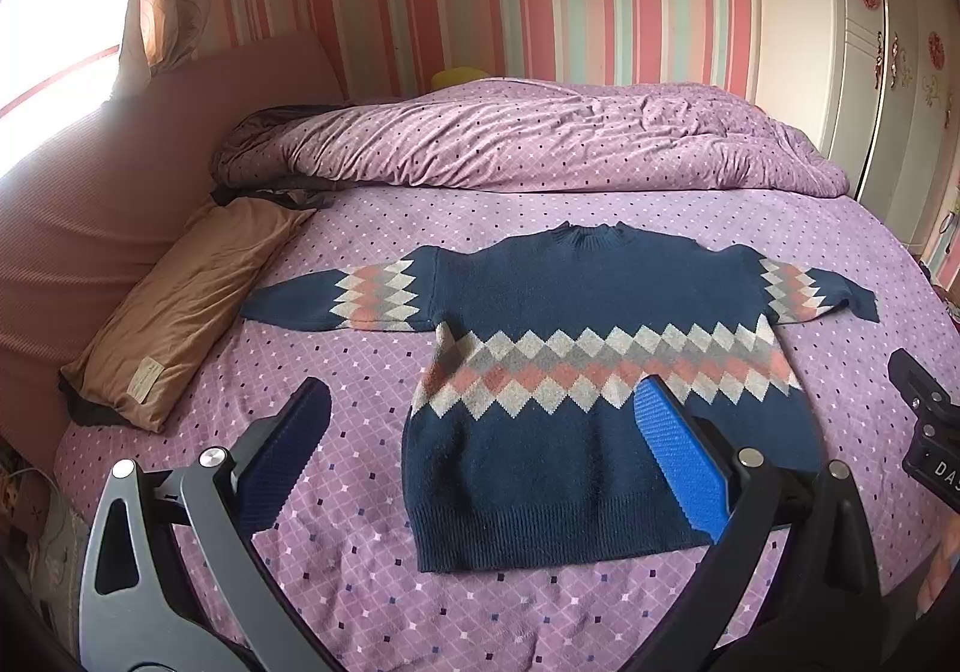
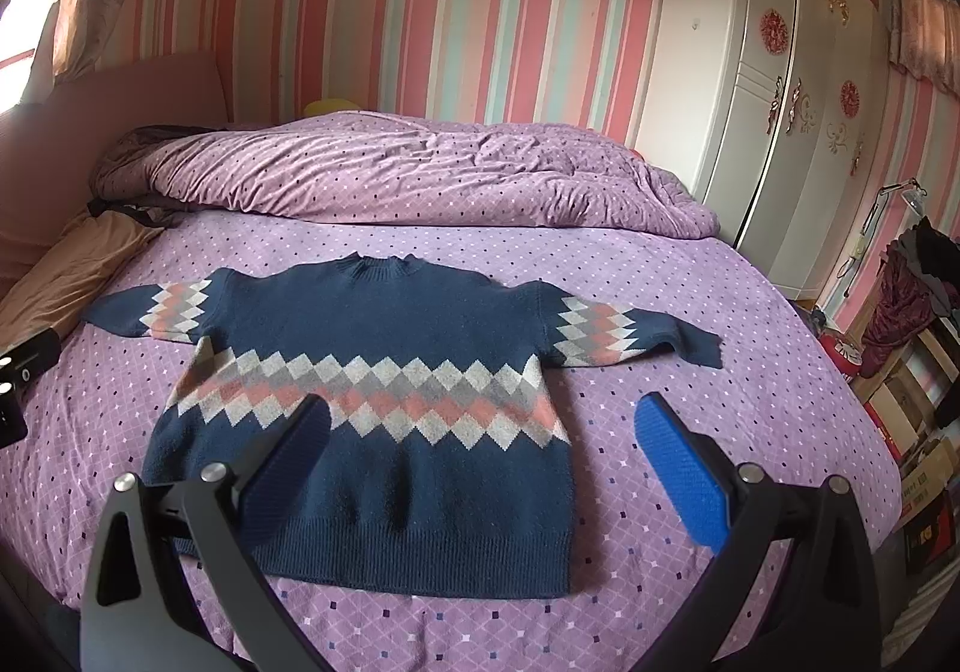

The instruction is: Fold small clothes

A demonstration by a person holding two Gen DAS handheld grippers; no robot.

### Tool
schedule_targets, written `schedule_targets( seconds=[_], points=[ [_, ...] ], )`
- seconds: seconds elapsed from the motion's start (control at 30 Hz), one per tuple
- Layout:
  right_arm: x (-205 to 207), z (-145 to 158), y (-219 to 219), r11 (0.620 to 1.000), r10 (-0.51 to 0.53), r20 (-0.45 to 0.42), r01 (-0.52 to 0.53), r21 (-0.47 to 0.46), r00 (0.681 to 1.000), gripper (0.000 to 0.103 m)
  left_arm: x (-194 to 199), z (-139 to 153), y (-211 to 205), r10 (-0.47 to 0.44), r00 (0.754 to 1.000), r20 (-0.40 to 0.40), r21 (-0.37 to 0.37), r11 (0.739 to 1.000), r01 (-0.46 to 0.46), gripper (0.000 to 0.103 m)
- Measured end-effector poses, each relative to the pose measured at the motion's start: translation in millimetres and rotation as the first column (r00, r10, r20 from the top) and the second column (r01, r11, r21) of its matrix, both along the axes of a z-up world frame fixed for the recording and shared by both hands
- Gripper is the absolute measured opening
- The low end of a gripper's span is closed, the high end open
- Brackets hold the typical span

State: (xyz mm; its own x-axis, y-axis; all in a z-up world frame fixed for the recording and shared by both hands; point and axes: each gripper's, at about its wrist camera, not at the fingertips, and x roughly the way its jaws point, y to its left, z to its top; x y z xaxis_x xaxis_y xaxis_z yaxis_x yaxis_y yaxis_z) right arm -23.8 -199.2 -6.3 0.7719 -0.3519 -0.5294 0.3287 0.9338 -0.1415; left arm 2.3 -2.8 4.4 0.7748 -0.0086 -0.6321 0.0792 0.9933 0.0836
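A small navy sweater (image 1: 576, 306) with a band of grey, white and pink diamonds lies flat on the purple bed (image 1: 360, 372), collar away from me, both sleeves spread out sideways. It also shows in the right wrist view (image 2: 384, 324). My left gripper (image 1: 480, 402) is open and empty, held above the sweater's lower left part. My right gripper (image 2: 480, 414) is open and empty, held above the sweater's lower right part. The right gripper's body shows at the right edge of the left wrist view (image 1: 927, 420).
A rolled purple duvet (image 1: 540, 144) lies across the far side of the bed. A tan pillow (image 1: 180, 306) lies at the left by the pink headboard (image 1: 90, 204). A white wardrobe (image 2: 780, 102) and cluttered shelves (image 2: 912, 348) stand at the right.
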Motion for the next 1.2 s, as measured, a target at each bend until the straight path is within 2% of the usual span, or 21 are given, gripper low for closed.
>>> schedule_targets(
  seconds=[1.2],
  points=[
    [4.2, 0.0, 0.6, 1.000, 0.006, 0.003, -0.006, 0.016, 1.000, 0.102, 1.4, -6.0, 5.7, 0.013, 1.000, -0.004, -0.014, 1.000, -0.013, 0.100]
  ],
)
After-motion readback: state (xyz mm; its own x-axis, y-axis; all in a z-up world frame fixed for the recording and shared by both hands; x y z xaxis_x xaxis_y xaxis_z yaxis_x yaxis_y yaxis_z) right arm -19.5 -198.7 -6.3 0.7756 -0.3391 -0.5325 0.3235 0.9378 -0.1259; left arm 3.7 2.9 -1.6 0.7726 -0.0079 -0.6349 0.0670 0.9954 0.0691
